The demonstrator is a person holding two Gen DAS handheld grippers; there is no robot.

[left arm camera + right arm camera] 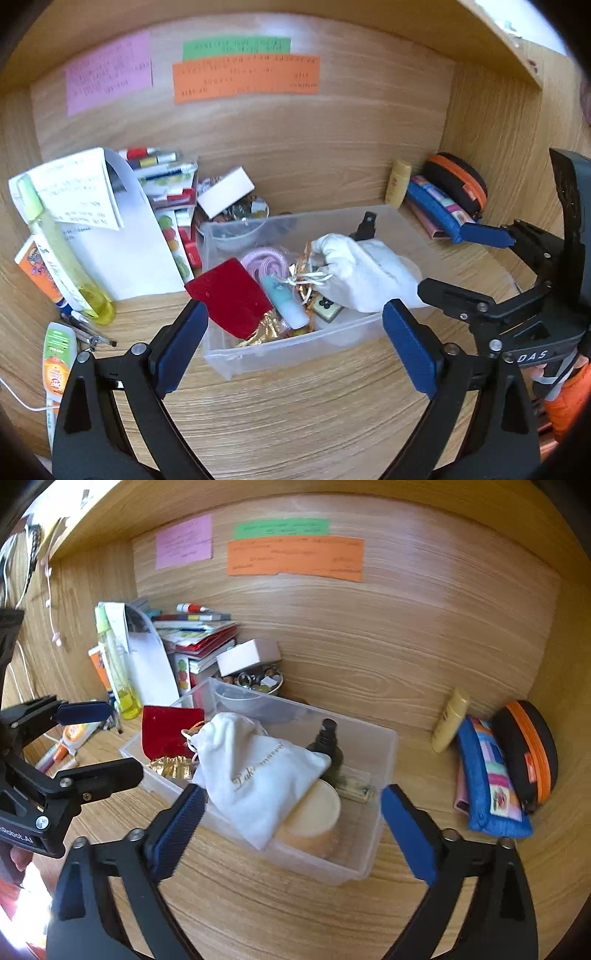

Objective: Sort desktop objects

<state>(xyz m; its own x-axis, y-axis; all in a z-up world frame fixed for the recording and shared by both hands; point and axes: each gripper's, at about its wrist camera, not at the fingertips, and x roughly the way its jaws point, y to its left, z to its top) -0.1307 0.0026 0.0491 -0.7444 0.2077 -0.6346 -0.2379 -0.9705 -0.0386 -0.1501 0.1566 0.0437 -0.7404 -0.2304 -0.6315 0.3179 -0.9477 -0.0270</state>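
A clear plastic bin (221, 354) (373, 842) stands on the wooden desk. In it a white drawstring pouch (365, 273) (258, 775) lies on top of a round cream tub (317, 812) and beside a dark spray bottle (327, 746). A red velvet pouch (232, 295) (166, 731), a teal tube (288, 299), a pink coiled cable (264, 262) and gold foil (266, 332) fill the bin's left end. My left gripper (295, 328) (99, 742) hovers open in front of the bin, holding nothing. My right gripper (293, 805) (469, 262) is also open and empty, just in front of the white pouch.
A yellow-green bottle (62, 258), papers, stacked books and a white box (227, 192) crowd the back left. A yellow tube (448, 720), a blue pencil case (491, 782) and a black-and-orange case (528, 746) lie at the right wall. Pens and a glue tube (57, 362) sit front left.
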